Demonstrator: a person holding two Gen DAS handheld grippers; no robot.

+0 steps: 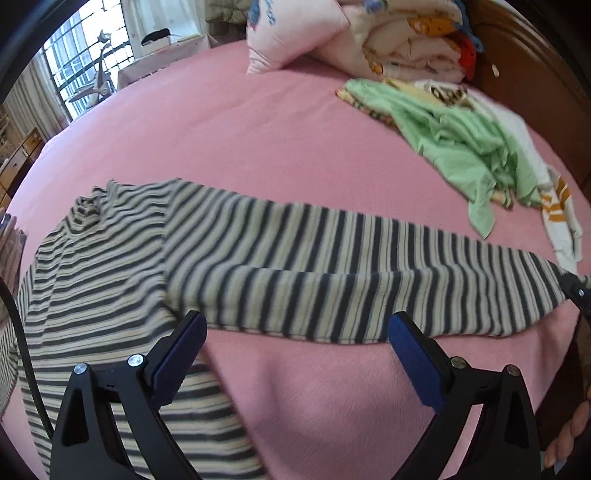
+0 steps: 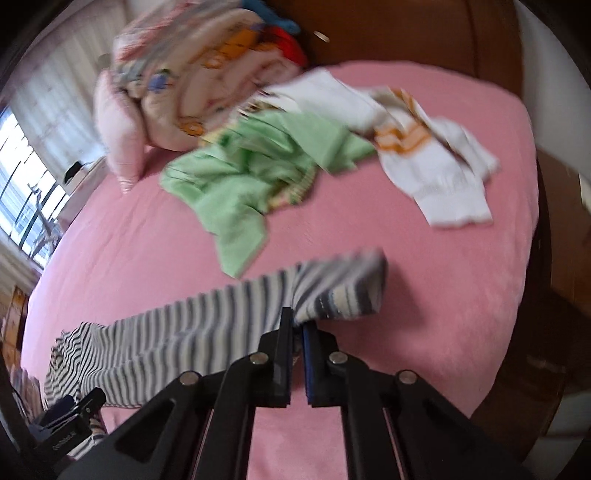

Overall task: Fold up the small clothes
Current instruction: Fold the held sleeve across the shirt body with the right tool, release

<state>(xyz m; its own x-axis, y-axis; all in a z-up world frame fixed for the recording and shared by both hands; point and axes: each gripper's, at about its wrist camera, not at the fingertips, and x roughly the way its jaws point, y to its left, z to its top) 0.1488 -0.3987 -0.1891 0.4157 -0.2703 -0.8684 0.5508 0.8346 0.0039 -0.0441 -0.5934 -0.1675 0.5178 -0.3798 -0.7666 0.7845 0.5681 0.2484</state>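
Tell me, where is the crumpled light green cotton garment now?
The crumpled light green cotton garment lies on the pink bed sheet, between the folded quilts and the white clothes.

The shirt [image 1: 295,266] has grey and cream stripes. The bed sheet [image 1: 229,140] is pink. One cloth [image 1: 461,144] is light green, another [image 2: 436,162] white with orange stripes.

Striped top [image 1: 295,258]: soft matt knit | bedsheet [image 1: 258,140]: pink fuzzy cloth | headboard [image 2: 406,33]: glossy wood | gripper pads [image 1: 413,354]: blue, textured
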